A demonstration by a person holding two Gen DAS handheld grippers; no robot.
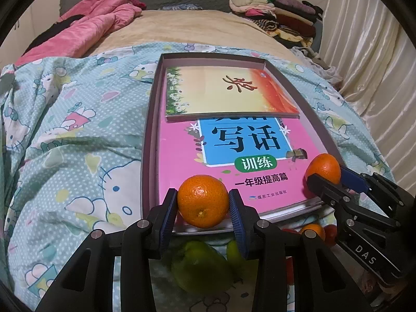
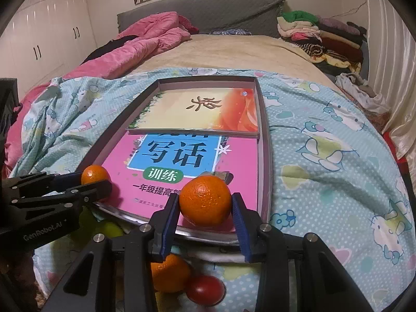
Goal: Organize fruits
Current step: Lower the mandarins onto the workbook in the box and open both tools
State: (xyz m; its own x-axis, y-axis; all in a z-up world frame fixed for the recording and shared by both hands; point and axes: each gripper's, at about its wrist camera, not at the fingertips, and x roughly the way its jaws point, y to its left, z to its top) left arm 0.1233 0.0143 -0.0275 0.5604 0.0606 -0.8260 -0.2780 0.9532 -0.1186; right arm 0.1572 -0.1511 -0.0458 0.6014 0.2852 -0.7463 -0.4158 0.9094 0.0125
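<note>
My left gripper (image 1: pixel 203 204) is shut on an orange mandarin (image 1: pixel 202 200) and holds it over the near edge of a shallow grey box (image 1: pixel 149 119) lined with a pink book (image 1: pixel 179 161). My right gripper (image 2: pixel 205 205) is shut on a second mandarin (image 2: pixel 205 200) over the same near edge, to the right of the left one. Each gripper shows in the other's view: the right gripper (image 1: pixel 325 175), the left gripper (image 2: pixel 95 179). On the bedspread below lie green fruits (image 1: pixel 197 267), another mandarin (image 2: pixel 169 273) and a red tomato (image 2: pixel 205 289).
The box lies on a Hello Kitty bedspread (image 1: pixel 78 156) on a bed. A smaller yellow-orange book (image 1: pixel 223 91) lies in the box's far half. A pink quilt (image 1: pixel 98 23) is at the far left, stacked clothes (image 1: pixel 273 13) at the far right, curtains (image 1: pixel 369 59) on the right.
</note>
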